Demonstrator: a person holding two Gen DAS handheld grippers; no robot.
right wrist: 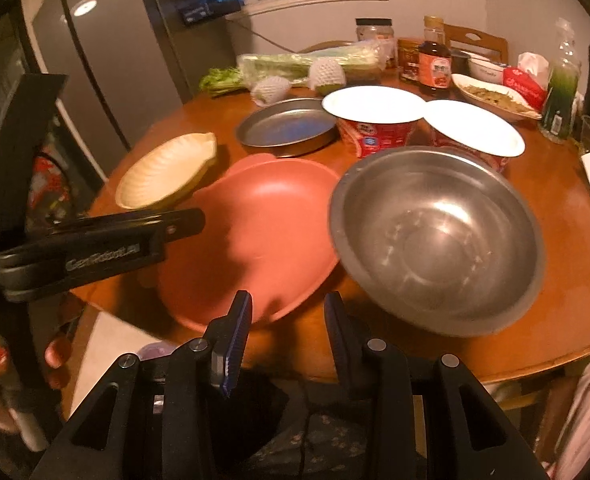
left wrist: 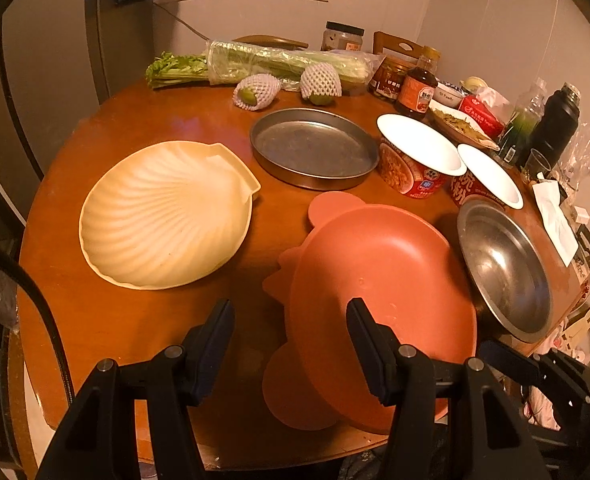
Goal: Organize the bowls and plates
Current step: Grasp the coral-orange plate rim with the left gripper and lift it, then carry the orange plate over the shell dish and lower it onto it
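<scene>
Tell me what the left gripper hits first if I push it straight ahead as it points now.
Most likely the pink plate. The left gripper is open, and that plate's near rim already sits between its fingers. The shell plate lies off to the left, out of line. Height over the rim is unclear.

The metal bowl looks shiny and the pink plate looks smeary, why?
In the right wrist view, the metal bowl throws back room light as pale glare; the pink plate looks motion-blurred, with a dark shadow on its near side. In the left wrist view, that plate is sharper, and the table's edge bends from fisheye distortion.
</scene>
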